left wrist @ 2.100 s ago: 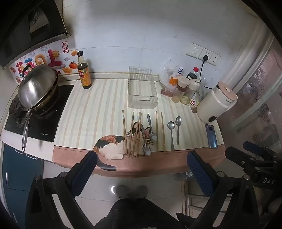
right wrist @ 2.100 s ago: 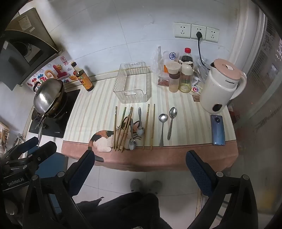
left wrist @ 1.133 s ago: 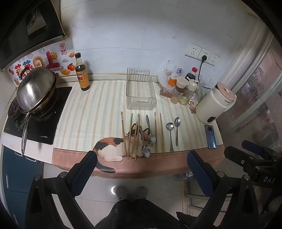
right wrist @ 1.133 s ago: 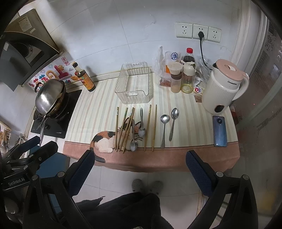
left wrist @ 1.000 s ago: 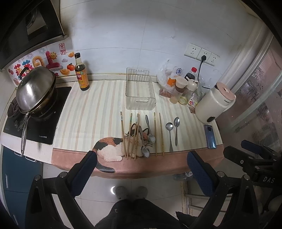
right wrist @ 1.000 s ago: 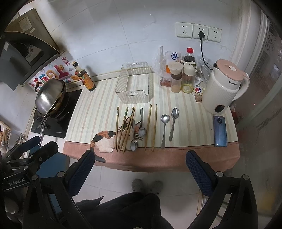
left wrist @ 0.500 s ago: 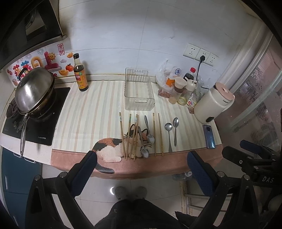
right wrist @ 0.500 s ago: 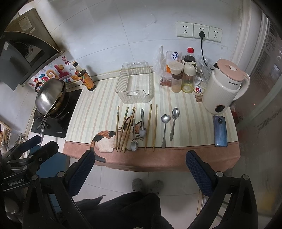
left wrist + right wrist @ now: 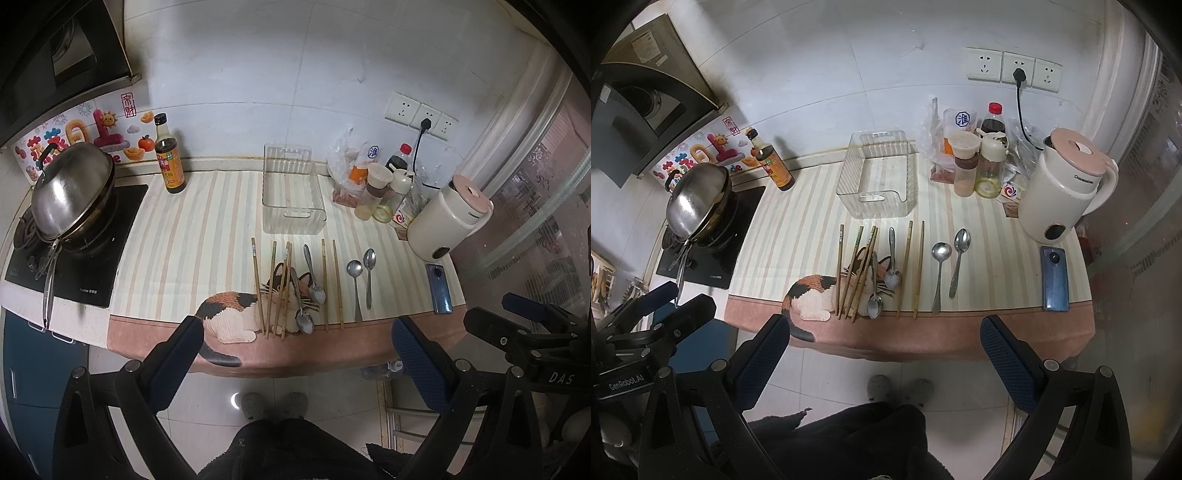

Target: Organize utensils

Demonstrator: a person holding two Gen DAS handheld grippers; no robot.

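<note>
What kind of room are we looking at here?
Most likely a home kitchen: a lidded wok sits on a cooktop, a soy sauce bottle stands by the tiled wall, and spoons and chopsticks lie on the counter.

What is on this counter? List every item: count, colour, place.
chopsticks: about six, wooden, mat's front edge
spoons: four, silver, two among the chopsticks, two to their right
bin: one, clear, empty, behind the utensils
mat: one, striped with a cat picture, covering the counter
sauce bottle: one, dark, by the wall
wok: one, steel, on the stove
kettle: one, cream, far right
phone: one, blue, in front of the kettle
left tongs: open, empty
right tongs: open, empty
</note>
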